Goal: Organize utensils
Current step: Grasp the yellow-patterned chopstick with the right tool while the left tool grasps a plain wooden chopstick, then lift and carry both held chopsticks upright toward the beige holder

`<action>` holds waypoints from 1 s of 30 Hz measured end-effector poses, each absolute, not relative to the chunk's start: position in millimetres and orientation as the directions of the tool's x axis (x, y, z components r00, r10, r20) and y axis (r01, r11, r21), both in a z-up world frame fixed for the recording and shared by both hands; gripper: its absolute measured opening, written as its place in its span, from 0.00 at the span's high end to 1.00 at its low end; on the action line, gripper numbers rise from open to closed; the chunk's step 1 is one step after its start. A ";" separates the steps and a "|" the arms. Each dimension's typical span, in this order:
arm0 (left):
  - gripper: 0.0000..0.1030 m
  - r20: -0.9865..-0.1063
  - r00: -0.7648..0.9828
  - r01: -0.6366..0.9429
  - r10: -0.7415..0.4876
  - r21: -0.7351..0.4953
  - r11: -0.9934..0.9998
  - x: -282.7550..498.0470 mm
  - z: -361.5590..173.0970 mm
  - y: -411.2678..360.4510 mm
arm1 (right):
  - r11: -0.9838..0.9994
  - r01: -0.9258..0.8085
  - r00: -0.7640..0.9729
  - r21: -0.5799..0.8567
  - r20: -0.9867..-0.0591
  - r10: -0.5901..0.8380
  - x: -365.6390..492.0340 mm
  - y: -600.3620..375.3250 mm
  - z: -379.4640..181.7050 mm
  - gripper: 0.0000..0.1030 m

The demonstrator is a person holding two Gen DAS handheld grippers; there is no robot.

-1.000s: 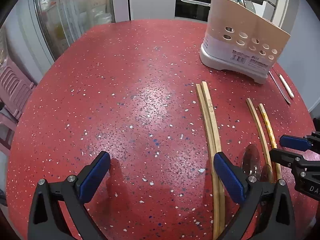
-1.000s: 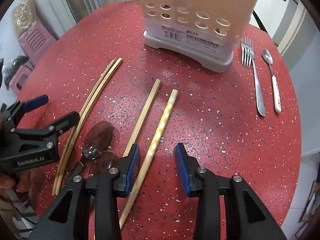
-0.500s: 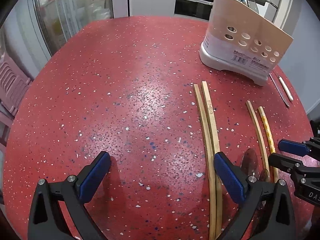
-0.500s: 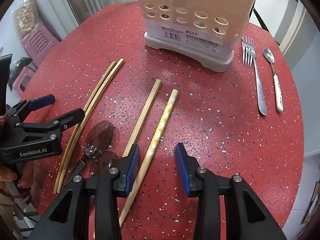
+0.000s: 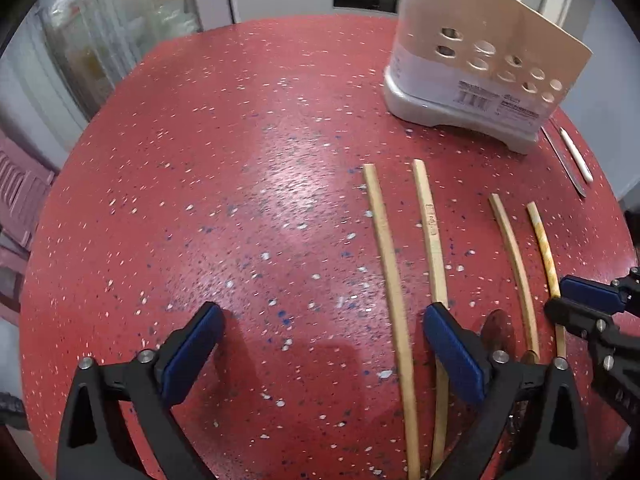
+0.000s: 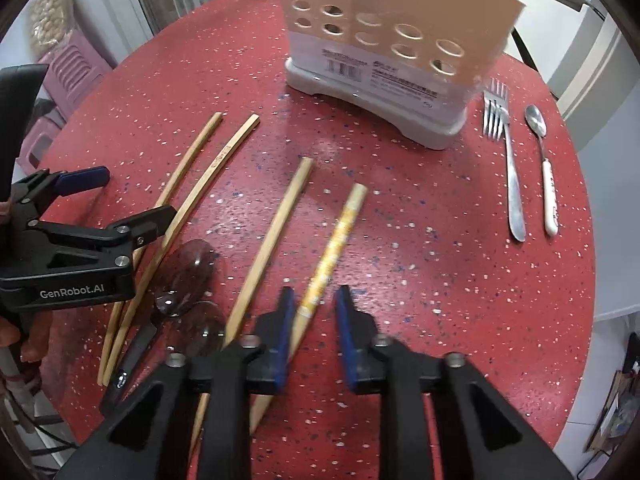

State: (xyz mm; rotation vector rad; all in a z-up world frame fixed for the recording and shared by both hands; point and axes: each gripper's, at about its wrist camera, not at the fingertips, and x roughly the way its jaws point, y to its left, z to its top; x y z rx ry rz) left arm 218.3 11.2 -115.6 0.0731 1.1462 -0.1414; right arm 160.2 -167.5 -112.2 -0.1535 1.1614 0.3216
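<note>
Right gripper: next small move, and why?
Probably finish closing. The right gripper has just been narrowing around the patterned chopstick, which sits between its fingers against the left one, with a gap at the right. Then lift toward the holder.

— Where are the chopsticks?
— Four lie flat at the red table's centre: plain wooden pair (image 6: 188,200) toward nine o'clock, plain chopstick (image 6: 276,232) and patterned chopstick (image 6: 340,236) beside them.
— And the rest?
— Utensil holder (image 6: 384,40) upright at twelve; fork (image 6: 508,152) and white-handled spoon (image 6: 546,168) at two.
</note>
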 end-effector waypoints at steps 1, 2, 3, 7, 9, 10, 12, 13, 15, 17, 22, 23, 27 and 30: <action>0.00 -0.914 0.397 0.171 -0.080 -0.012 0.985 219.7 -113.2 6.9 | 0.944 -0.327 0.356 0.053 -0.918 0.175 161.3 -170.0 -112.2 0.89; 0.00 -0.917 0.390 0.188 -0.085 -0.011 0.982 224.2 -113.1 2.8 | 0.942 -0.331 0.353 0.058 -0.918 0.181 161.4 -171.4 -112.4 0.89; 0.08 -0.921 0.379 0.211 -0.092 -0.011 0.978 225.0 -110.1 -1.8 | 0.940 -0.335 0.353 0.063 -0.917 0.187 161.6 -172.8 -112.3 0.91; 0.49 -0.927 0.351 0.307 -0.130 -0.017 0.952 223.6 -102.8 -26.4 | 0.930 -0.335 0.347 0.151 -0.898 0.271 160.4 -186.6 -112.8 0.92; 0.69 -0.928 0.348 0.337 -0.133 -0.009 0.941 222.2 -100.3 -35.9 | 0.924 -0.338 0.358 0.180 -0.883 0.303 157.9 -193.2 -110.5 0.92; 0.70 -0.926 0.355 0.340 -0.132 -0.004 0.940 220.7 -99.6 -37.9 | 0.921 -0.341 0.363 0.189 -0.877 0.314 156.7 -195.8 -108.8 0.92; 0.70 -0.915 0.377 0.332 -0.144 -0.012 0.943 216.0 -98.6 -38.7 | 0.910 -0.357 0.388 0.209 -0.854 0.348 151.1 -202.1 -102.3 0.92; 0.70 -0.908 0.388 0.322 -0.156 -0.025 0.946 212.5 -98.0 -38.0 | 0.906 -0.366 0.402 0.214 -0.842 0.361 148.7 -206.2 -98.8 0.92; 0.70 -0.892 0.418 0.301 -0.171 -0.042 0.953 198.2 -96.2 -32.4 | 0.895 -0.384 0.427 0.226 -0.816 0.389 142.2 -209.4 -92.1 0.92; 0.70 -0.865 0.464 0.271 -0.190 -0.065 0.960 187.6 -89.7 -28.5 | 0.881 -0.402 0.447 0.250 -0.787 0.426 136.2 -216.9 -85.8 0.92; 0.70 -0.783 0.579 0.208 -0.228 -0.129 0.970 170.1 -64.1 -14.2 | 0.851 -0.429 0.489 0.302 -0.715 0.500 124.5 -231.2 -68.4 0.92; 0.70 -0.766 0.598 0.197 -0.235 -0.143 0.970 167.4 -58.7 -11.6 | 0.848 -0.431 0.496 0.307 -0.705 0.507 123.7 -233.5 -66.2 0.92; 0.70 -0.708 0.662 0.162 -0.246 -0.186 0.969 156.3 -37.2 -3.9 | 0.839 -0.438 0.540 0.323 -0.651 0.533 117.5 -241.0 -46.5 0.92; 0.70 -0.670 0.698 0.147 -0.251 -0.208 0.967 156.8 -20.0 3.1 | 0.835 -0.440 0.572 0.331 -0.613 0.545 123.3 -247.7 -31.0 0.92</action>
